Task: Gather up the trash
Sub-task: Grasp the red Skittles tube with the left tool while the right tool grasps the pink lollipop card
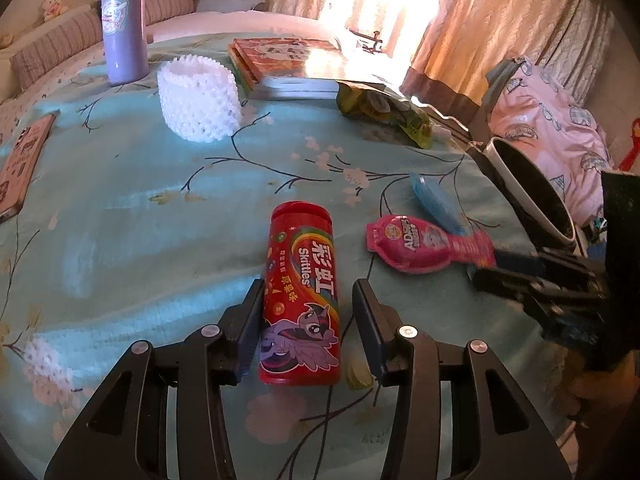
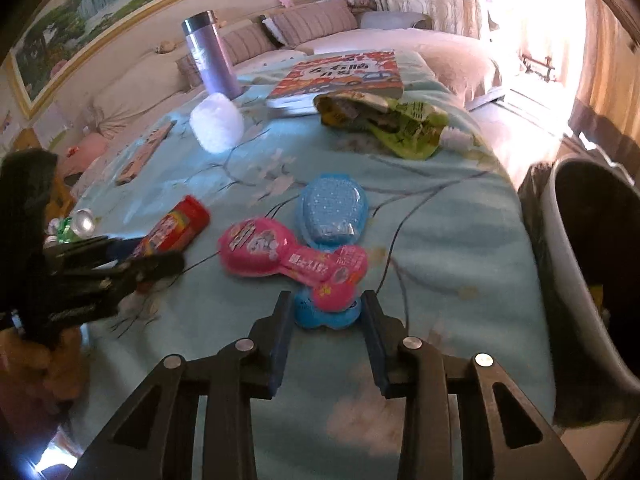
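A red Skittles tube (image 1: pixel 301 296) lies on the blue flowered tablecloth (image 1: pixel 140 208) between the open fingers of my left gripper (image 1: pixel 308 300); the left finger touches it, the right stands apart. It also shows in the right wrist view (image 2: pixel 176 228). A pink candy wrapper (image 2: pixel 292 256) lies over a blue plastic blister (image 2: pixel 330 216). My right gripper (image 2: pixel 325 312) is open around the near end of both. The pink wrapper (image 1: pixel 424 242) and my right gripper (image 1: pixel 486 268) also show in the left wrist view. A green snack bag (image 2: pixel 384 120) lies farther back.
A dark-lined bin (image 2: pixel 592 248) stands off the table's right edge. On the table stand a purple flask (image 1: pixel 124 24), a white foam net (image 1: pixel 198 98), books (image 1: pixel 288 64) and a flat booklet (image 1: pixel 22 160). A crushed can (image 2: pixel 76 224) lies near the left edge.
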